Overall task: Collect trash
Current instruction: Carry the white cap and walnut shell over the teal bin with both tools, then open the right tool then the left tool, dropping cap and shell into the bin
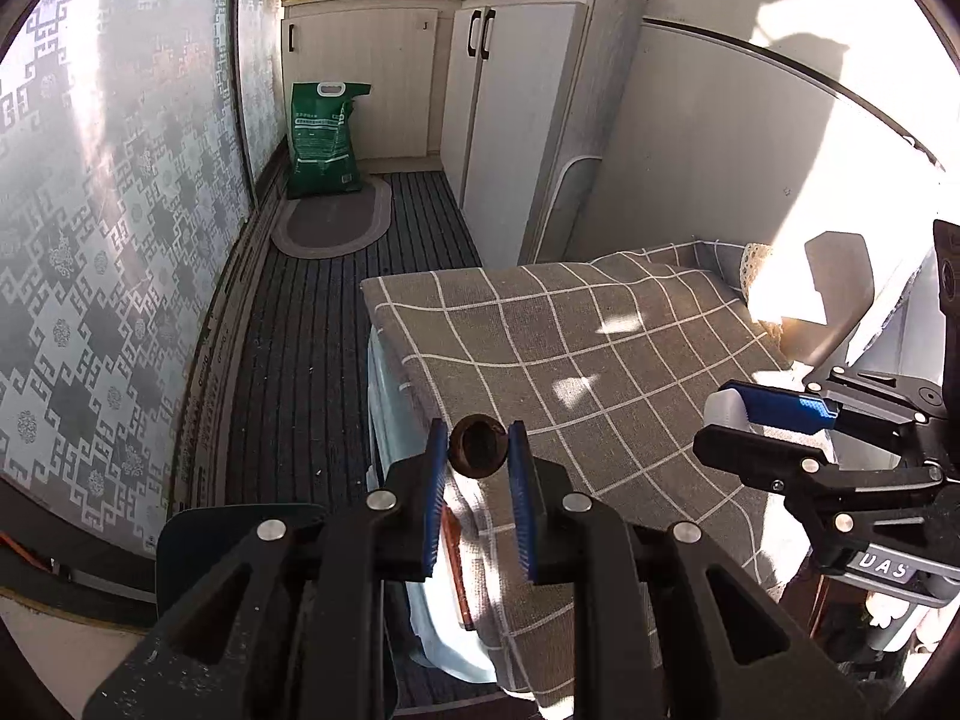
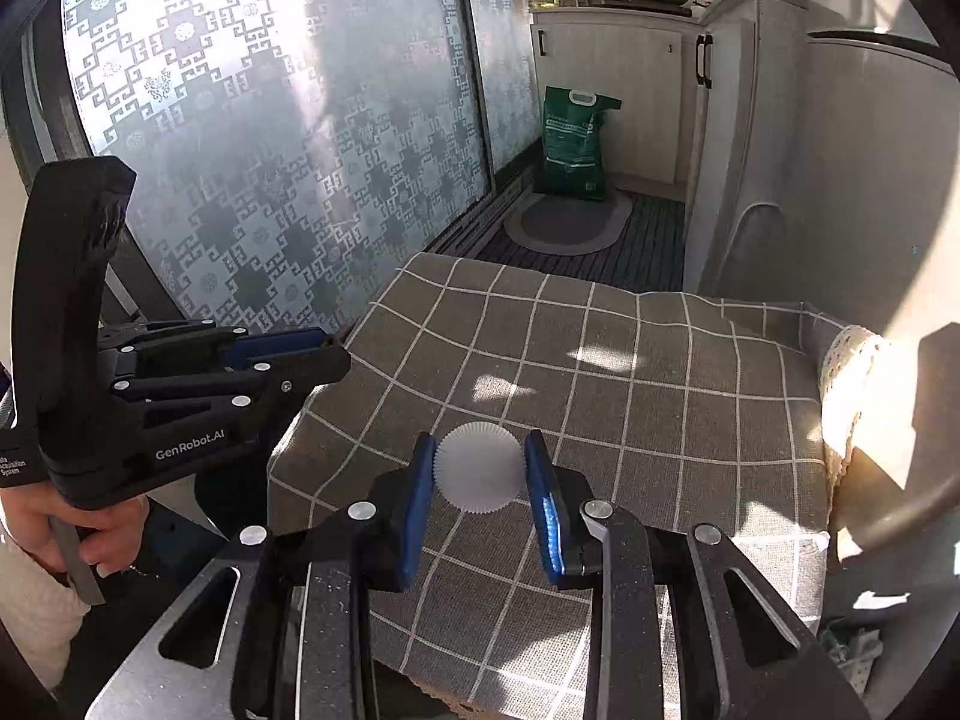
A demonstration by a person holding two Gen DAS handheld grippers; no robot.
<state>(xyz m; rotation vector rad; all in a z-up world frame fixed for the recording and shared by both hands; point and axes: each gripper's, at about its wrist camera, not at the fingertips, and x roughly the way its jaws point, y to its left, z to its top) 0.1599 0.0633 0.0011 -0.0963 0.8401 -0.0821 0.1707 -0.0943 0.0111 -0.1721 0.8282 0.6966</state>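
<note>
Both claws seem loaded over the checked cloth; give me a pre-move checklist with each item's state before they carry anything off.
1. Left claw grips the brown shell-like cup between both pads: ok.
2. Right claw grips the white fluted paper cup: ok.
3. Both pieces lifted off the checked cloth: cannot tell.
4. Cloth top free of other trash: ok, none visible.
5. Claws apart from each other: ok.
6. Trash bin located: not ok, none in either view.
</note>
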